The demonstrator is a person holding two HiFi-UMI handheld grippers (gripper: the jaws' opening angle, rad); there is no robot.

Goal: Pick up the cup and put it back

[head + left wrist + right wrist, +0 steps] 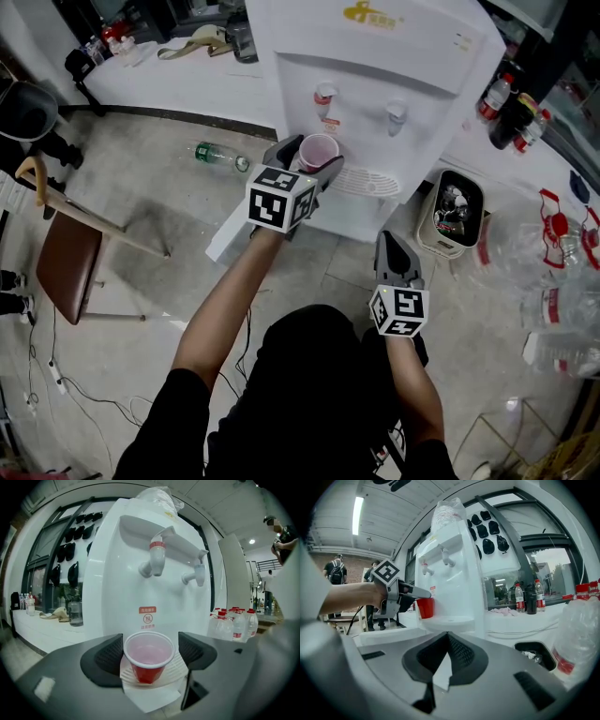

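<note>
The red plastic cup with a white rim (148, 667) stands upright on the ribbed white drip tray (180, 668) of the white water dispenser (375, 84). The red-collared tap (157, 555) is at 12 o'clock above it, so the cup sits in filling position.

We bracket the cup with the left tongs (310, 159). The pads flank its rim at 9 and 3 o'clock, spread apart, with a sliver of gap at 3 o'clock. We judge the cup not yet clamped.

The right tongs (446, 639), at 4 o'clock from the cup, are pressed together and empty. We judge that they are held clear to leave the left side free access.
</note>
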